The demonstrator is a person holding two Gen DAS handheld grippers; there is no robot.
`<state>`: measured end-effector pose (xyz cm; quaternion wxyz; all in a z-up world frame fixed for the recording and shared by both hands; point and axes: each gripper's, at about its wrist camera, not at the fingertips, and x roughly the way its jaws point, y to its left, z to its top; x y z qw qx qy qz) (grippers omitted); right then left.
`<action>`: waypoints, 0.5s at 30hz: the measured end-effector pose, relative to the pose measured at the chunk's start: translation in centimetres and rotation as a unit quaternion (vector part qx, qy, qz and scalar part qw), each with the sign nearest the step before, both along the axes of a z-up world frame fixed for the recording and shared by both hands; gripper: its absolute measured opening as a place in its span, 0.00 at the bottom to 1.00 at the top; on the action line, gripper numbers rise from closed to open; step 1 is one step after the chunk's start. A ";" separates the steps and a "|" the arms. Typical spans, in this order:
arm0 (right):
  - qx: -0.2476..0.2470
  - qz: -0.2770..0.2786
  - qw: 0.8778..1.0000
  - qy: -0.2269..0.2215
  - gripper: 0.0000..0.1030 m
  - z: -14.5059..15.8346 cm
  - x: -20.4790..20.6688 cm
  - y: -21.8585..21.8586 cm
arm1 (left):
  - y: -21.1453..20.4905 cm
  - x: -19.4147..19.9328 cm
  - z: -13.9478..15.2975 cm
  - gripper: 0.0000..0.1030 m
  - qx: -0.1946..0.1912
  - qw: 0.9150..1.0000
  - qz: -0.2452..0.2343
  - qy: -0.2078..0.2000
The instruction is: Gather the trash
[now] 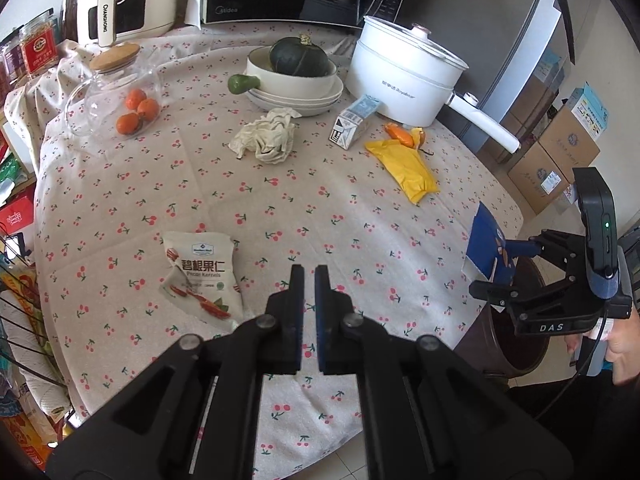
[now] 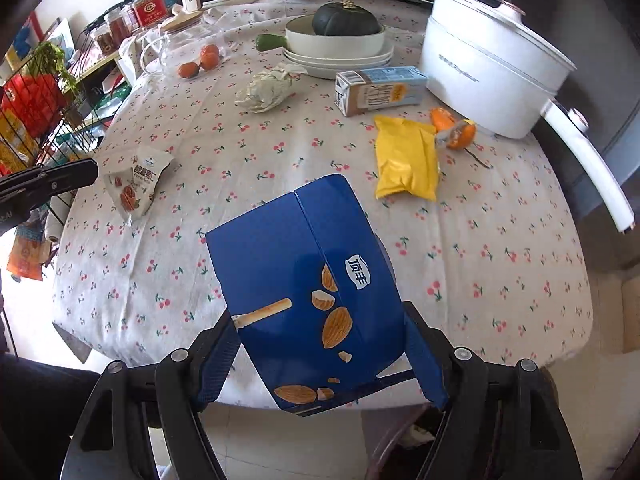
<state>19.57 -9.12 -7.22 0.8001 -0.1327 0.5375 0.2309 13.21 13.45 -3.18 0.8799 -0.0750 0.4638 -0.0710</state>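
Holding the blue box clamped in my right jaws, I'd centre it over the bin before letting go. My left jaws sit together, empty.

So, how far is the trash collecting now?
Nothing looks finished for sure. In hand: the right tool grips the blue box, near the brown bin beside the table. Left: nut bag, crumpled paper, milk carton, yellow packet, orange peel. The left tool is shut, empty.
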 end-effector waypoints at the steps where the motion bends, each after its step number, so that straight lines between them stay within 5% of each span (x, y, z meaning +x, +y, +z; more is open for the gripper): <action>1: 0.003 -0.009 1.000 0.001 0.76 0.1 -0.5 -0.8 | -0.1 0.1 -0.2 0.15 0.001 1.000 -0.005 0.002; 3: 0.012 -0.023 1.000 0.000 0.76 0.2 -1.5 -2.5 | 0.4 0.4 -0.7 0.72 0.019 1.000 0.016 0.001; 4: 0.017 -0.030 0.999 0.003 0.76 0.2 -1.9 -3.3 | 0.9 0.5 -0.9 0.82 0.032 0.999 0.033 -0.004; 15: 0.024 -0.044 0.999 0.020 0.76 0.0 -3.1 -5.3 | 4.3 4.8 -8.4 0.87 0.134 0.985 0.067 0.082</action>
